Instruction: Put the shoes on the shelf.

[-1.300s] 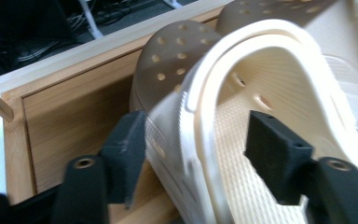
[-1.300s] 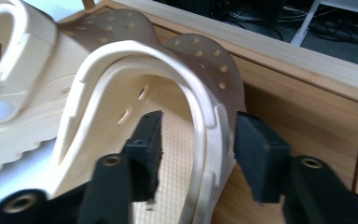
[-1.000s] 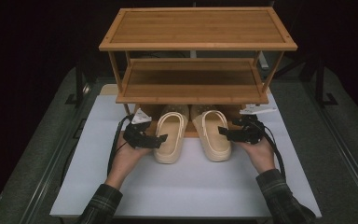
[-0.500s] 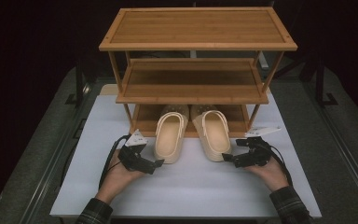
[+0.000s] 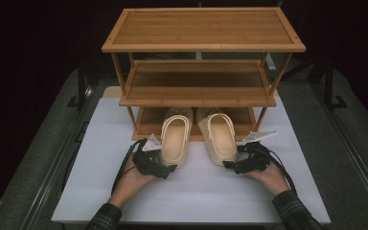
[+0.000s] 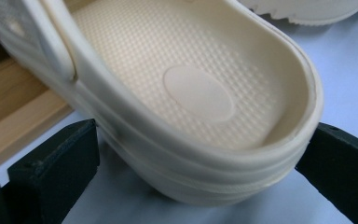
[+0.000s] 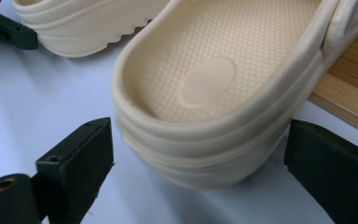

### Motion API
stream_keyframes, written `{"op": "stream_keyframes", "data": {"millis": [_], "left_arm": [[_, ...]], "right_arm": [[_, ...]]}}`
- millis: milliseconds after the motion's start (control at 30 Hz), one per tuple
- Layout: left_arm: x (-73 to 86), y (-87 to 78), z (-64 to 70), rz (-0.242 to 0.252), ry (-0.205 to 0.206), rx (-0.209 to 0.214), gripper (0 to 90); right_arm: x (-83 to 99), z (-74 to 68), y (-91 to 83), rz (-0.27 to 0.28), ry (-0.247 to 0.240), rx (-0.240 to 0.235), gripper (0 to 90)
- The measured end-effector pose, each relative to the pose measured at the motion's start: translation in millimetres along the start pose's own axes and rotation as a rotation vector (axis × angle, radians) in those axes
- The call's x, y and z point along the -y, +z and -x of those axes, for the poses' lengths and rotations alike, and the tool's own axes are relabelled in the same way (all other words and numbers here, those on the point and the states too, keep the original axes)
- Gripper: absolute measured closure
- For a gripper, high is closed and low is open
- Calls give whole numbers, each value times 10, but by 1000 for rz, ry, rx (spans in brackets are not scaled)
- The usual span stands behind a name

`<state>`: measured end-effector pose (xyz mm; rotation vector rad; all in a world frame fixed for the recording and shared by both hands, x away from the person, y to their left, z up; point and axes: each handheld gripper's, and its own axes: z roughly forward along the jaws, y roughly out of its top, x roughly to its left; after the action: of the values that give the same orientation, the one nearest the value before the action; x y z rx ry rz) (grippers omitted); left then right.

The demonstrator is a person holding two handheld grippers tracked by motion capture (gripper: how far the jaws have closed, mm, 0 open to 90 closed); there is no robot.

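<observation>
1. Left gripper (image 5: 168,168): jaws spread wide, set either side of the heel of the left clog (image 5: 175,140) with a gap at each flank (seen in the left gripper view (image 6: 200,186)); nothing clamped.
2. Right gripper (image 5: 228,166): jaws likewise wide apart, flanking the heel of the right clog (image 5: 219,136) without touching it (right gripper view (image 7: 196,186)); nothing held.
3. Left hand (image 5: 134,179) and right hand (image 5: 268,176): low on the white mat (image 5: 196,191), wrapped around the grippers, plaid sleeves at the bottom edge.
4. Both cream clogs: side by side, just apart, soles down, heels out on the mat, toes tucked under the bottom level of the wooden rack (image 5: 201,45) (toe ends hidden beneath the middle shelf).
5. Rack: three bamboo tiers, standing at the far end of the mat, upper two shelves bare.
6. Beyond the mat: grey table surface (image 5: 52,143), dark surroundings.
</observation>
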<state>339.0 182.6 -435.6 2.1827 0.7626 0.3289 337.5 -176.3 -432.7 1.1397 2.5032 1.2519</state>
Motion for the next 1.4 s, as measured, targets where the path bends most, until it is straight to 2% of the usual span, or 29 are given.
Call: {"op": "stream_keyframes", "data": {"millis": [167, 233, 333, 533, 733, 800, 900, 1000, 1233, 1267, 1300, 1400], "left_arm": [[-53, 54, -39, 25, -14, 0, 0], [-96, 80, -58, 28, -7, -2, 0], [-171, 142, -42, 23, 14, -23, 0], [-249, 277, -62, 30, 10, -48, 0], [-301, 362, -103, 43, 3, -56, 0], [-319, 378, -116, 34, 13, -61, 0], [-344, 412, -156, 41, 4, -62, 0], [-371, 449, -194, 46, 0, -67, 0], [-444, 536, -276, 51, -26, -81, 0], [-461, 554, -303, 48, -14, -77, 0], [-471, 565, -315, 48, -11, -76, 0], [-512, 620, -344, 50, -16, -83, 0]], "right_arm": [[-71, 6, 97, 6, -7, -7, 104], [-110, 6, 139, 1, -17, -5, 106], [-183, 0, 197, 2, -28, 5, 106], [-281, 10, 291, 14, -27, 16, 114], [-372, 17, 403, 34, -27, 19, 131], [-417, 7, 434, 31, -36, 27, 130], [-485, 17, 466, 43, -45, 49, 122], [-497, 63, 491, 48, -26, 46, 123], [-593, 148, 539, 61, -13, 72, 126], [-594, 167, 546, 70, -22, 74, 132], [-591, 184, 551, 72, -6, 76, 137], [-587, 231, 563, 85, 9, 76, 146]]}}
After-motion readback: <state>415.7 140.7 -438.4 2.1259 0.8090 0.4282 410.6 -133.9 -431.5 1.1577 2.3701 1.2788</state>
